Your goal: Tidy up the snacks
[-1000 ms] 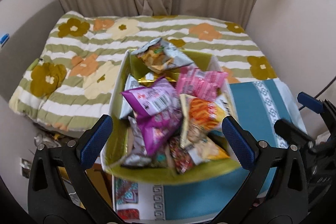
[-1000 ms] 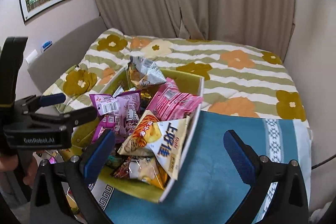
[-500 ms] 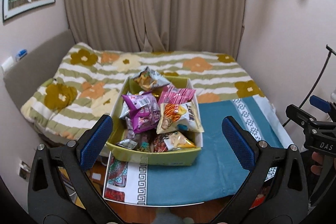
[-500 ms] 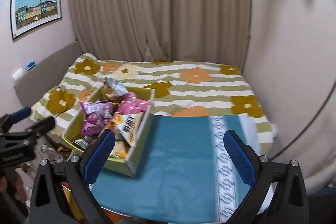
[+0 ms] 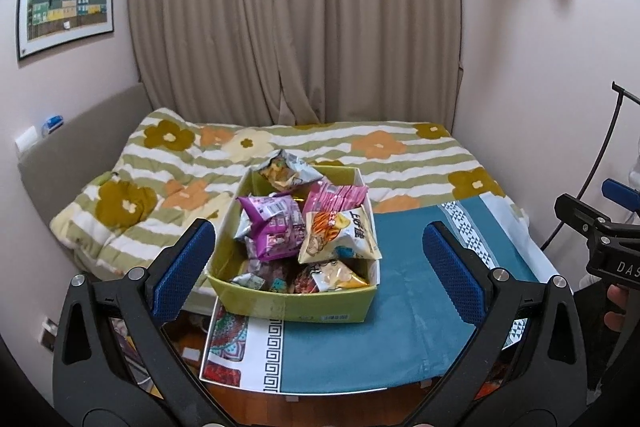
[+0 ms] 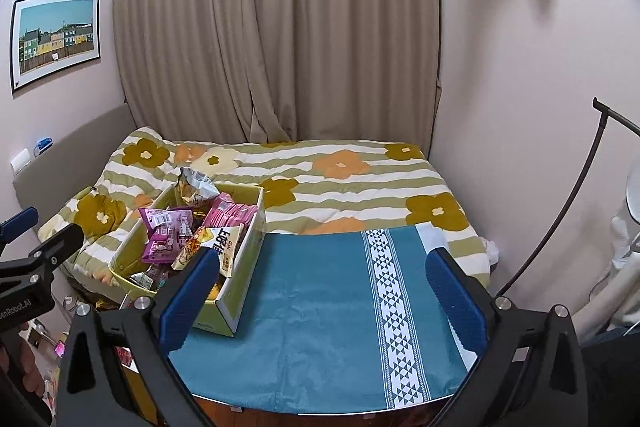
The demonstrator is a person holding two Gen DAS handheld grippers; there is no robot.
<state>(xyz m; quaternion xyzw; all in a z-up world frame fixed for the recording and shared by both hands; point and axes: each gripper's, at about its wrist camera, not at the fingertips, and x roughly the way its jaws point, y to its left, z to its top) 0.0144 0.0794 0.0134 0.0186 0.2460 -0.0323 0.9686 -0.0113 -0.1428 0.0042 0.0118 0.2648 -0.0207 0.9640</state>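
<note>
A yellow-green cardboard box [image 5: 294, 303] heaped with several snack bags stands on the left part of a teal cloth [image 5: 404, 323] over a table. On top lie a purple bag [image 5: 276, 231], a pink bag [image 5: 334, 195], a white-and-orange chip bag [image 5: 340, 237] and a silver bag [image 5: 286, 173]. My left gripper [image 5: 318, 273] hangs open, pulled back from the box, nothing between its blue pads. My right gripper [image 6: 322, 299] is open over the bare teal cloth [image 6: 320, 307], with the box [image 6: 224, 311] to its left.
A bed with a floral striped quilt [image 5: 360, 147] lies behind the table, beige curtains [image 5: 292, 27] beyond it. Walls close in on both sides. A framed picture [image 5: 66, 3] hangs left. A black lamp stand [image 6: 560, 207] arcs at the right. Clutter sits on the floor left of the table.
Both grippers have drawn back and risen away from the box, so it looks smaller and the whole room shows. Both stay open and empty.
</note>
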